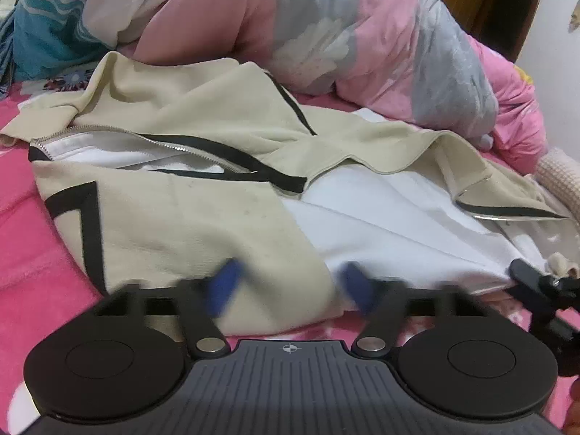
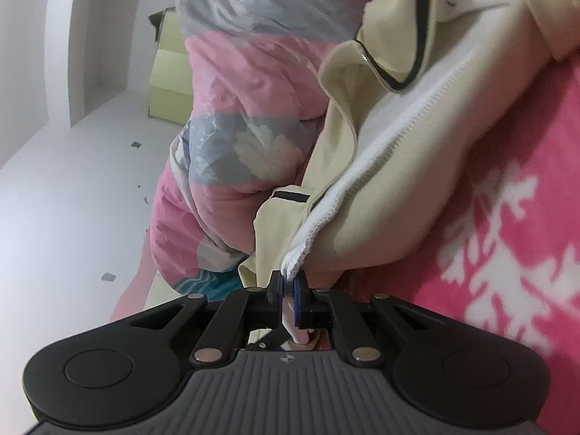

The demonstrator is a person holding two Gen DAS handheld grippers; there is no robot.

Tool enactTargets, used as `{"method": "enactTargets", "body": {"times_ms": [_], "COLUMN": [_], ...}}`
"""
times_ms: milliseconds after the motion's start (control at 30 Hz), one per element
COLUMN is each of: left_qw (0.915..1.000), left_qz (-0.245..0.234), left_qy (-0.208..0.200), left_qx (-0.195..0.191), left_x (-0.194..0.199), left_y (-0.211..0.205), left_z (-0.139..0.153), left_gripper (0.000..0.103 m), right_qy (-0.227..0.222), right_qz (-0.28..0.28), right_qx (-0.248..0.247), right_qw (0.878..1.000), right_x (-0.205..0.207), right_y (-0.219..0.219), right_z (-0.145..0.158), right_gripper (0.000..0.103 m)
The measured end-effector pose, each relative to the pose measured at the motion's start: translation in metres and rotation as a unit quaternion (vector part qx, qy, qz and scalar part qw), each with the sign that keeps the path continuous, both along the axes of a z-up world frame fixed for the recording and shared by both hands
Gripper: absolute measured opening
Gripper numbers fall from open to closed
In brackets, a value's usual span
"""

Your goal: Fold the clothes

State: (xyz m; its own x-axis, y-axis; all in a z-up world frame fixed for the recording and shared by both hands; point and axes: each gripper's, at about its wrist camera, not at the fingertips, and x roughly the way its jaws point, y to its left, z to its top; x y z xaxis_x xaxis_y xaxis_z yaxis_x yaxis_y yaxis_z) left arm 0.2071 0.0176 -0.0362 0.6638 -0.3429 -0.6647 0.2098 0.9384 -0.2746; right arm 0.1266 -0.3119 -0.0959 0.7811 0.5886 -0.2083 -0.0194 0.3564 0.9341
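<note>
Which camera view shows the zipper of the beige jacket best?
The left wrist view: the zipper runs open across the beige jacket, teeth visible. The right wrist view shows only the jacket's hem, pinched in the right gripper, and no zipper.

Our left wrist view sits low over the pink bedspread (image 1: 32, 253), facing across the beige jacket (image 1: 188, 210) toward the floral quilt (image 1: 326, 29) along the top. Our right wrist view is rolled sideways, pressed close against that jacket (image 2: 398, 217); both share jacket and quilt (image 2: 235, 108).
</note>
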Motion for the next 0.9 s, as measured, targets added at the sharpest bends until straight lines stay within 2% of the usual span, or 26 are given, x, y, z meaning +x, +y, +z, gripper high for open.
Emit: {"method": "enactTargets", "body": {"times_ms": [33, 67, 100, 167, 300, 500, 633, 900], "left_qw": [1.0, 0.9999, 0.9997, 0.9993, 0.9963, 0.9808, 0.9791, 0.9864], "left_qz": [0.005, 0.012, 0.017, 0.027, 0.05, 0.114, 0.124, 0.111], "left_qy": [0.003, 0.007, 0.007, -0.001, -0.048, -0.131, -0.125, -0.072], "left_qx": [-0.003, -0.01, -0.017, -0.028, -0.05, -0.09, -0.103, -0.098], "left_x": [0.001, 0.001, 0.001, -0.004, -0.024, -0.048, -0.049, -0.081], "left_y": [0.004, 0.009, 0.015, 0.027, 0.059, 0.125, 0.144, 0.156], "left_z": [-0.001, -0.001, 0.001, 0.009, 0.043, 0.097, 0.103, 0.075], "left_gripper": [0.029, 0.017, 0.009, 0.007, 0.006, 0.005, 0.005, 0.004], "right_qy": [-0.003, -0.005, -0.007, -0.011, -0.018, 0.0, 0.019, 0.053], "right_qz": [0.001, -0.001, -0.004, -0.008, -0.018, -0.035, -0.018, 0.038], "right_qx": [-0.003, -0.004, -0.005, -0.007, -0.008, 0.026, 0.045, 0.005], "right_qw": [1.0, 1.0, 1.0, 1.0, 1.0, 0.999, 0.999, 0.998], "right_x": [0.002, 0.004, 0.006, 0.01, 0.016, 0.025, 0.027, -0.023], "right_y": [-0.001, -0.003, -0.005, -0.01, -0.02, -0.042, -0.04, -0.027], "right_z": [0.001, 0.003, 0.005, 0.009, 0.016, 0.012, 0.004, -0.008], "right_gripper": [0.006, 0.006, 0.006, 0.006, 0.005, 0.005, 0.005, 0.003]}}
